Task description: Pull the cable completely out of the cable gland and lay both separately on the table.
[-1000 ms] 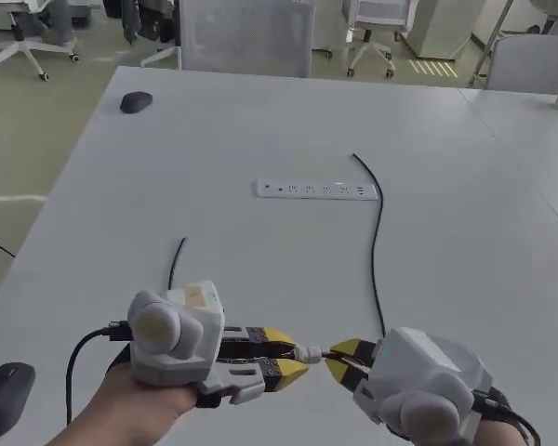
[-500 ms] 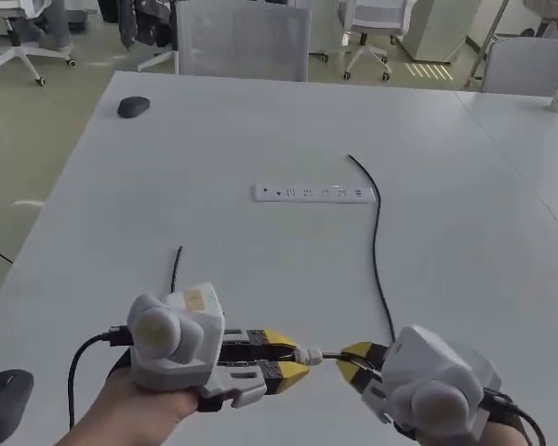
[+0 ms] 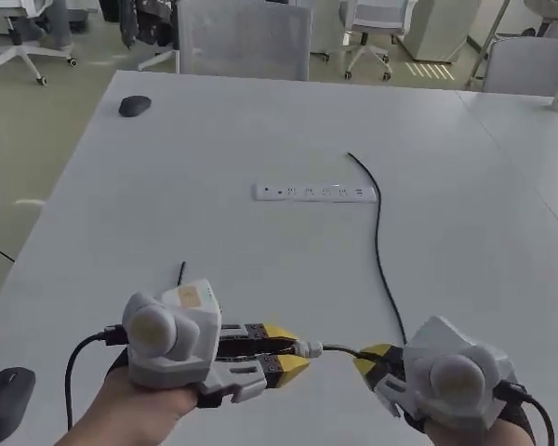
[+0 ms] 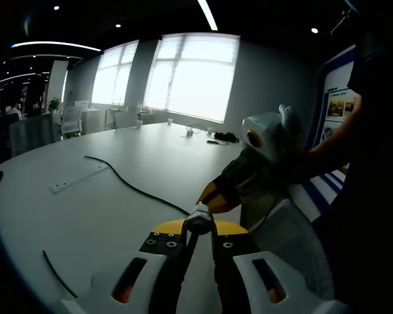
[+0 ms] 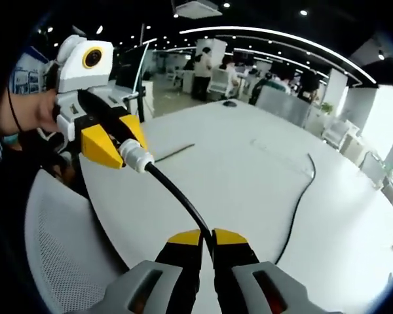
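White table (image 3: 260, 130), head view; power strip (image 3: 316, 192) at 12 o'clock of the two grippers, a mouse (image 3: 135, 105) far off at 11 o'clock.

Black cable (image 3: 378, 242): long run lies slack on the table, from near the strip's right end down toward 6 o'clock and into the right gripper; a short bare stretch then spans the gap across to the gland, lifted off the table.

Left gripper (image 3: 293, 358): fingers closed on the cable gland, tips pointing toward 3 o'clock. Right gripper (image 3: 367, 358): at 3 o'clock of the left, apart from it; fingers pinched nearly together on the cable, as the right gripper view confirms (image 5: 206, 239).

Cable gland (image 3: 307, 350): small, pale, held at the left fingertips; in the right gripper view the cable (image 5: 177, 193) enters its near end (image 5: 134, 157); how much cable sits inside it, cannot tell.

Step in hand, by judgement: the pull-out itself; cable not yet free of the gland. Next move calls for the left to hold firm while the right draws straight toward 3 o'clock along the gland's axis, likely regripping closer to the gland if the reach runs out; then cable and gland set down well apart on the table.
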Action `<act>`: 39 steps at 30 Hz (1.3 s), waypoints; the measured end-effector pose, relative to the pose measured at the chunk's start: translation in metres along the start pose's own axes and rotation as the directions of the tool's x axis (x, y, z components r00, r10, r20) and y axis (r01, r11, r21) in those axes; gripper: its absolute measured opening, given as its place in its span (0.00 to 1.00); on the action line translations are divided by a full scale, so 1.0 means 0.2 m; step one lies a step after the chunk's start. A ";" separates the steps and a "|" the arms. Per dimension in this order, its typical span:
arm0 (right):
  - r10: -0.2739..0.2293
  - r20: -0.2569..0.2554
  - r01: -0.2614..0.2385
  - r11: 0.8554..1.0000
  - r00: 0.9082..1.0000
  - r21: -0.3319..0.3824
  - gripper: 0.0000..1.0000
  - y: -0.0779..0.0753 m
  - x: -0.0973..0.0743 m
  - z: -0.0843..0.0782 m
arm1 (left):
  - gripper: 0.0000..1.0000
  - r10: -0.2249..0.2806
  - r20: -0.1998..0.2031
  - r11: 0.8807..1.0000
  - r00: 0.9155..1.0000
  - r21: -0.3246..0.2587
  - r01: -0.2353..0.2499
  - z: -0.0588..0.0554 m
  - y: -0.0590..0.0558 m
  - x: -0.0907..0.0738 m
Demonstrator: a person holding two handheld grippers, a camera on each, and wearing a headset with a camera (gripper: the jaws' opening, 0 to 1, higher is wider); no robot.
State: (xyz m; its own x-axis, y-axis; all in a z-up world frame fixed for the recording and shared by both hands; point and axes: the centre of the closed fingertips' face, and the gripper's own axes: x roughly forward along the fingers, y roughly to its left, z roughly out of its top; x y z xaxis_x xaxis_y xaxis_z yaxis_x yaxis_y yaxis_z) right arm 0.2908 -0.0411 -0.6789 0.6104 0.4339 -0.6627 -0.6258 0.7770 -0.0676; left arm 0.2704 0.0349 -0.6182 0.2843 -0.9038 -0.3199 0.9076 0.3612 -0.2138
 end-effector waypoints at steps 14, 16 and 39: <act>0.013 -0.007 -0.013 0.994 1.000 0.104 0.00 -0.01 0.00 -0.07 | 0.15 -0.003 -0.013 1.000 1.000 0.005 0.003 -0.02 -0.01 0.01; 0.018 0.000 -0.017 0.995 1.000 0.099 0.01 -0.01 -0.01 -0.06 | 0.15 0.001 -0.017 1.000 1.000 0.010 -0.001 -0.02 -0.01 0.01; 0.084 0.114 -0.075 0.993 0.990 -0.089 0.12 0.13 -0.15 0.14 | 0.15 -0.007 -0.002 1.000 1.000 -0.025 0.007 0.00 -0.01 -0.02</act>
State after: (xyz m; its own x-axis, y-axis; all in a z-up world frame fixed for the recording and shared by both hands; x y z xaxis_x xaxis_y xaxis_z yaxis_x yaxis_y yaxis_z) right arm 0.2702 -0.0214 -0.6393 0.6065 0.5469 -0.5771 -0.7101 0.6990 -0.0839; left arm 0.2670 0.0382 -0.6162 0.2773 -0.9058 -0.3202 0.9016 0.3605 -0.2389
